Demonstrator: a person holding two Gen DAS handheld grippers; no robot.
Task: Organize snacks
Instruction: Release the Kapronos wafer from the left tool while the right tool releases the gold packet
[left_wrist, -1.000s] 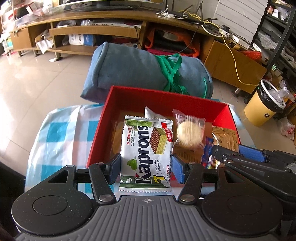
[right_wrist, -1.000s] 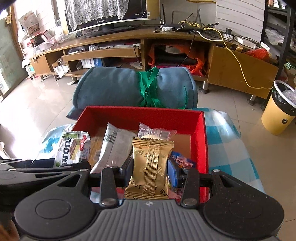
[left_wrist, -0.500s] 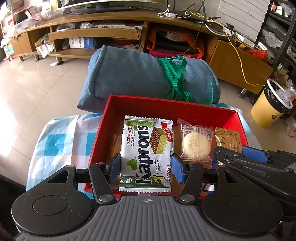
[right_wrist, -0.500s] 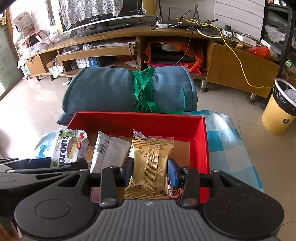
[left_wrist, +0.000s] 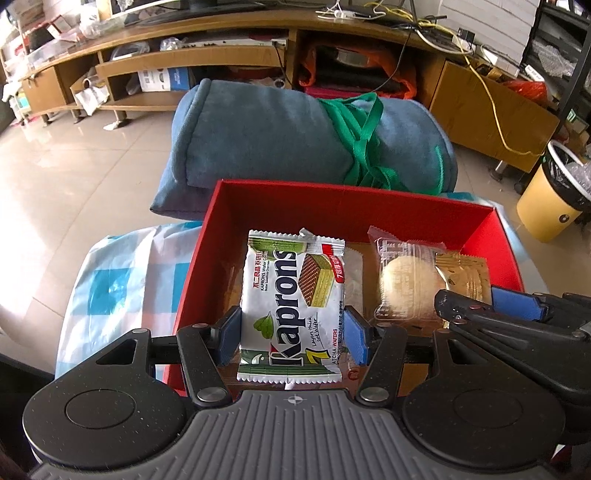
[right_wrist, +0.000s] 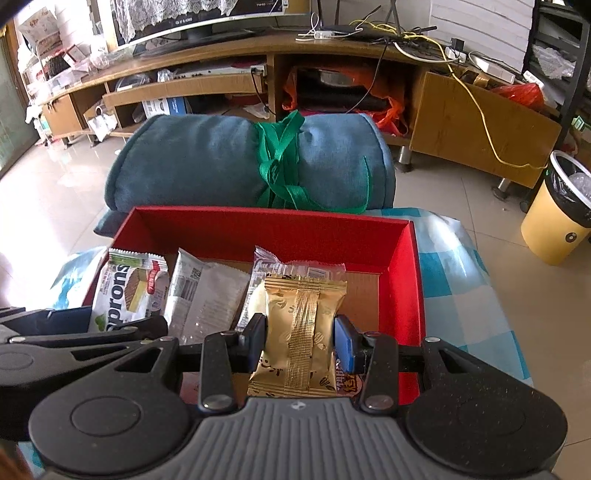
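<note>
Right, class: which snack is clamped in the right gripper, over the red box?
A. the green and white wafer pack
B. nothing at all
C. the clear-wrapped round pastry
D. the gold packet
D: in the right wrist view the right gripper has its pads pressed on both sides of the gold packet above the red box; the wafer pack sits in the left gripper.

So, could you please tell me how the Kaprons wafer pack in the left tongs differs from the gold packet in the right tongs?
The Kaprons wafer pack is white and green with bold printed lettering; the gold packet is metallic gold with a ribbed centre strip. The wafer pack is broader and flatter, so the left tongs stand wider than the right tongs. Both are sealed snacks gripped by their sides, upright, over the red box.
</note>
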